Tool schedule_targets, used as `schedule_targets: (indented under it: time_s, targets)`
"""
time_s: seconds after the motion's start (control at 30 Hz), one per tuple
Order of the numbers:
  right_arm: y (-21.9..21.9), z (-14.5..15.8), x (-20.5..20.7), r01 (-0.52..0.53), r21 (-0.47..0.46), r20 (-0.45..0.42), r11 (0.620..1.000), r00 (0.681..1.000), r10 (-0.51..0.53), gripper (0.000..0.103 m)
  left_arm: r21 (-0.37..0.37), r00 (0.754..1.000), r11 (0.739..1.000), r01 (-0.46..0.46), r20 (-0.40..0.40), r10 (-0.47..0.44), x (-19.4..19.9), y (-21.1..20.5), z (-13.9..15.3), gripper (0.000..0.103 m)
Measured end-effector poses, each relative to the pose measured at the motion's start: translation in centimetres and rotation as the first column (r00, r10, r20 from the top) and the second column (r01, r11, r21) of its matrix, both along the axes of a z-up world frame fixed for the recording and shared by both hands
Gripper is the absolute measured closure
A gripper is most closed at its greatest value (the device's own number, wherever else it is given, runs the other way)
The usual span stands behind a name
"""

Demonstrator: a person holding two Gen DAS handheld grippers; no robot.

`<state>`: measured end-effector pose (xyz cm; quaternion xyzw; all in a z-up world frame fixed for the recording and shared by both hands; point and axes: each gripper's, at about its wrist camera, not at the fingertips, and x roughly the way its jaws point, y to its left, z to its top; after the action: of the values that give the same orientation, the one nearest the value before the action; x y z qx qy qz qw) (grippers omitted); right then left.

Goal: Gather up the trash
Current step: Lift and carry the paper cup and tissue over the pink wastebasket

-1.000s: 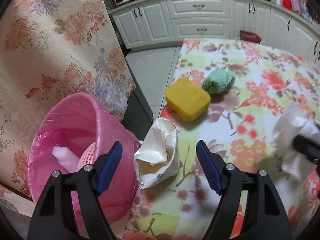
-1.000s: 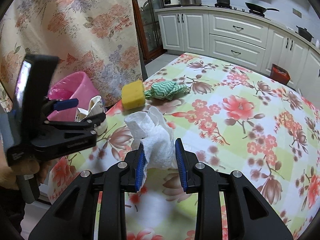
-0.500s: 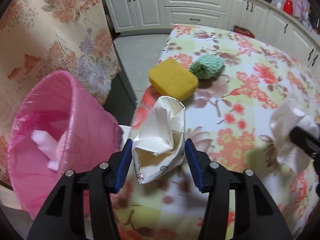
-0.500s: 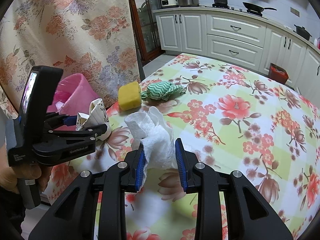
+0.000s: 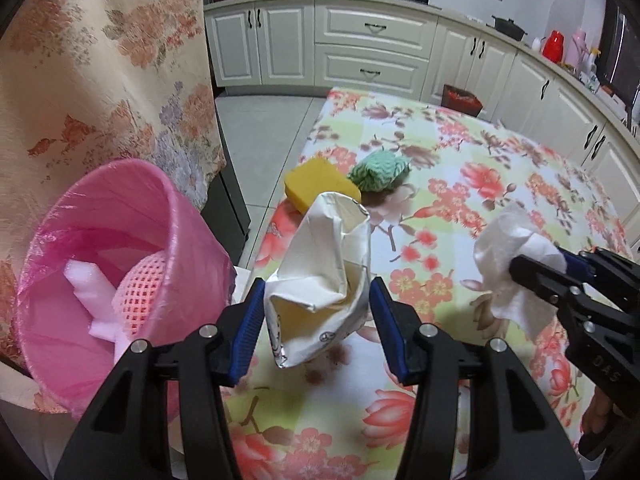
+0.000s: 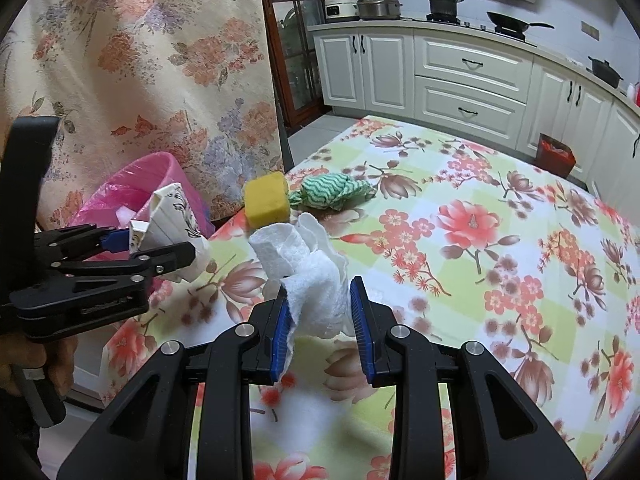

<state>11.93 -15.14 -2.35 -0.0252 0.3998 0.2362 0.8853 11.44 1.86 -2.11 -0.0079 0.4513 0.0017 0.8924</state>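
My left gripper (image 5: 318, 322) is shut on a crumpled white paper carton (image 5: 324, 276) and holds it above the table's left edge, just right of the pink bin (image 5: 120, 264). It also shows in the right wrist view (image 6: 168, 226). My right gripper (image 6: 322, 322) is shut on a wad of white paper towel (image 6: 304, 272), lifted over the floral tablecloth (image 6: 480, 240). The towel shows at the right of the left wrist view (image 5: 516, 256). The bin has a pink liner and holds white foam and a pink net.
A yellow sponge (image 5: 316, 188) and a green-and-white cloth (image 5: 378, 170) lie on the table's far left part. A floral curtain (image 5: 100, 72) hangs behind the bin. Kitchen cabinets (image 5: 372, 56) line the back. A small red bin (image 6: 556, 154) stands on the floor.
My left gripper closed on the paper carton and lifted it off the table beside the bin. My right gripper kept its hold on the paper towel and raised it slightly.
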Motion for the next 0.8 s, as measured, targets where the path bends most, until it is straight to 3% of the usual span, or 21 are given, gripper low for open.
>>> schedule_targets:
  time_s: [0.43,0.8]
  targets:
    - [3.7,3.3,-0.6,-0.064,-0.004,0.063,0.998,0.996,0.065,0.075,-0.013,0.984,0.992,-0.122,0.127,0.123,-3.4,6.9,5.7,0.052]
    - [9.6,5.6,-0.7,-0.167,-0.007,0.092,0.986,0.982,0.167,0.075,-0.017,0.953,0.968,-0.249,0.176,0.248,-5.5,14.3,7.5,0.052]
